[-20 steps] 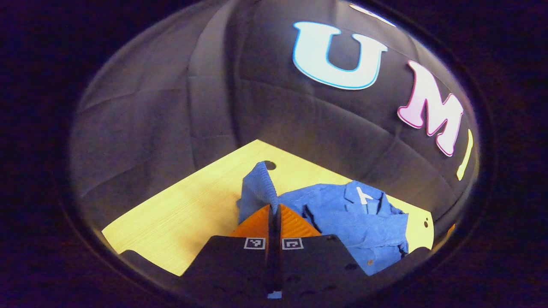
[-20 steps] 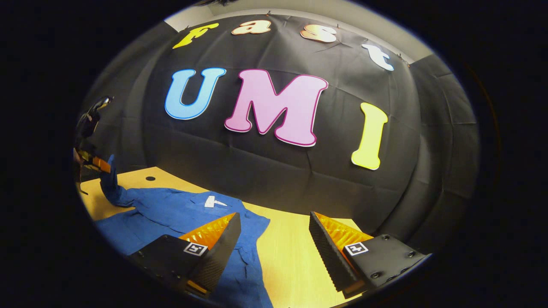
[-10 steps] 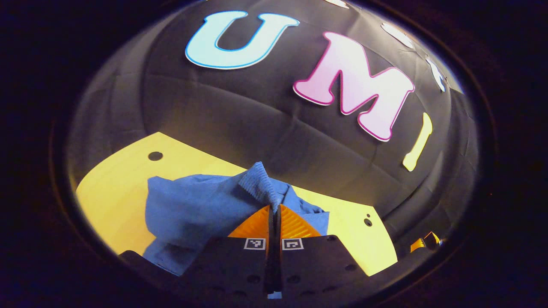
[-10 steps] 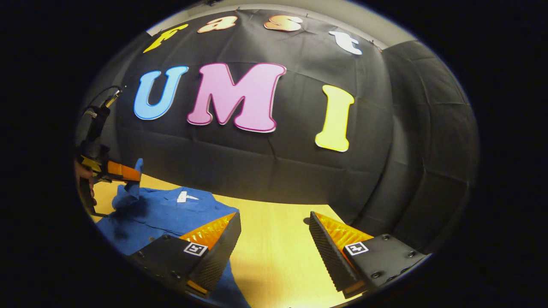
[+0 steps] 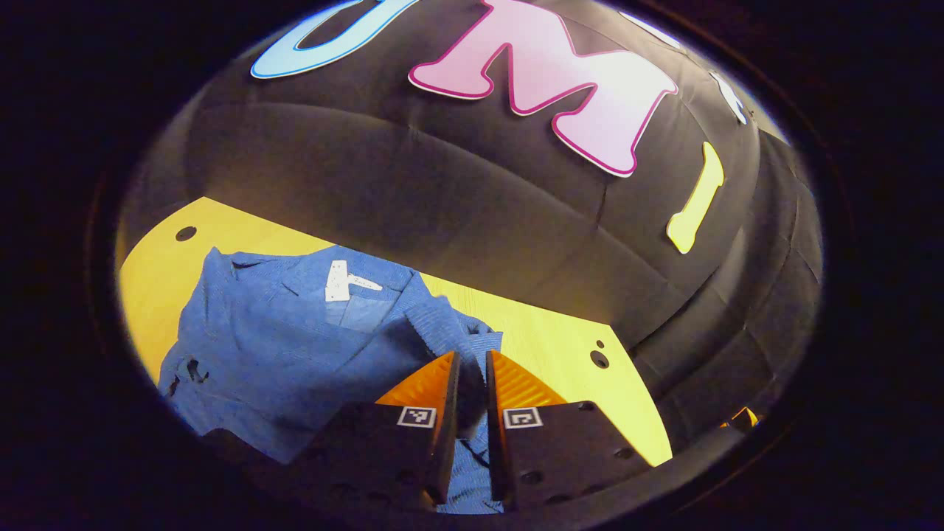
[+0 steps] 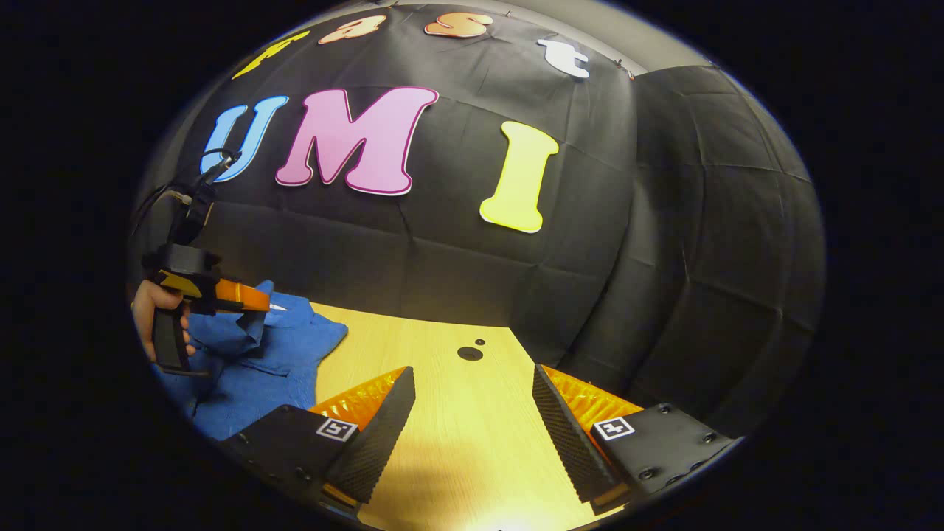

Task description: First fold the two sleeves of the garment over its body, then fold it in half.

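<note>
Where the blue garment (image 5: 295, 346) lies on the yellow wooden bench (image 5: 560, 346), it sits toward the left in the left gripper view, its collar turned toward the black cloth wall (image 5: 457, 214) and a small white tag (image 5: 338, 280) showing at the neck. 1 sleeve (image 5: 442, 332) is drawn across the body, its ribbed-looking cuff bunched just ahead of the fingertips of the left hand-held gripper (image 5: 472, 369). That gripper's 2 fingers stand slightly parted, a narrow gap between them, with blue cloth showing in and below the gap; whether either finger presses the fabric I cannot tell. Bare bench runs to the right of the shirt, with 2 small holes (image 5: 599, 355) near its far edge and another hole (image 5: 186, 233) at the far left corner.

In the right gripper view the garment (image 6: 258, 361) lies at the left of the bench (image 6: 457, 442), and the left hand-held gripper (image 6: 254, 299) hangs just over it, held by a hand (image 6: 151, 313) on its grip, with a cable rising from its top. The right hand-held gripper (image 6: 472, 402) is wide open over bare wood, well apart from the garment, its left finger (image 6: 369, 435) close to the cloth's edge. 2 holes (image 6: 470, 351) lie beyond it near the wall (image 6: 664, 258).
</note>
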`<state>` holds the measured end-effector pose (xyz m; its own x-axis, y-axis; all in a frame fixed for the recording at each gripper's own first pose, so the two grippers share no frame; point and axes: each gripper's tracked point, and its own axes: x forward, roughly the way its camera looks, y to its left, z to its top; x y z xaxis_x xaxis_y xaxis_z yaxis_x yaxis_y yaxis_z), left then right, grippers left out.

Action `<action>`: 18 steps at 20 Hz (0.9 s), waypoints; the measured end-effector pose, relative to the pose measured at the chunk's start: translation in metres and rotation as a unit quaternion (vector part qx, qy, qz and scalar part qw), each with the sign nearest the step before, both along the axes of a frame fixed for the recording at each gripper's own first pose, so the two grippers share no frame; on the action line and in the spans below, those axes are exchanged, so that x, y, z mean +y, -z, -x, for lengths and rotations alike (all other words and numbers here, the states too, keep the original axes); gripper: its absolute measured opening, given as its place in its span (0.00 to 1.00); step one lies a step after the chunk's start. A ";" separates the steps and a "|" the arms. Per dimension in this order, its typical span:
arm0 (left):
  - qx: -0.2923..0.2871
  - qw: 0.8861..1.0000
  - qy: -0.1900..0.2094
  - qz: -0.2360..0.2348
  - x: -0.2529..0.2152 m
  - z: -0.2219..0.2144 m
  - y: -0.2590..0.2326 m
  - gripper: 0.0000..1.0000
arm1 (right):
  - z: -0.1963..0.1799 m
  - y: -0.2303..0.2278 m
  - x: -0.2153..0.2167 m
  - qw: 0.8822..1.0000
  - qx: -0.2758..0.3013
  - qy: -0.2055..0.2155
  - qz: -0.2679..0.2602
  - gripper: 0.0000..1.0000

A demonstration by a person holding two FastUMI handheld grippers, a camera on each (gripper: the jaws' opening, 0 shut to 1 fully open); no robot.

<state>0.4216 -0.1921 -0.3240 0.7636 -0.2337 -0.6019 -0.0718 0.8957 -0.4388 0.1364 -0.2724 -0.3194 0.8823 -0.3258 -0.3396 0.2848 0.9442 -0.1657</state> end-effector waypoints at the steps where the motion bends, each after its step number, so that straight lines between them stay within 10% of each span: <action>1: -0.004 1.000 0.002 0.006 -0.003 -0.002 -0.001 0.25 | 0.001 0.003 0.002 1.000 0.002 -0.001 -0.003 1.00; 4: -0.028 1.000 -0.001 0.001 0.004 0.001 -0.010 0.83 | 0.002 0.005 0.012 1.000 -0.001 -0.015 -0.014 0.97; 10: -0.127 0.990 0.031 -0.052 0.043 0.056 -0.048 0.85 | 0.013 0.025 0.062 0.996 0.024 -0.059 -0.069 1.00; 18: -0.023 0.990 -0.049 -0.130 0.181 0.232 -0.027 0.84 | 0.084 0.073 0.115 0.980 0.129 -0.064 -0.135 1.00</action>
<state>0.1892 -0.0113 -0.2973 0.8030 0.0000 -0.5959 -0.1483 0.9685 -0.1998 0.0528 -0.1575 -0.3921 0.7837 -0.0848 -0.6153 0.1417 0.9889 0.0442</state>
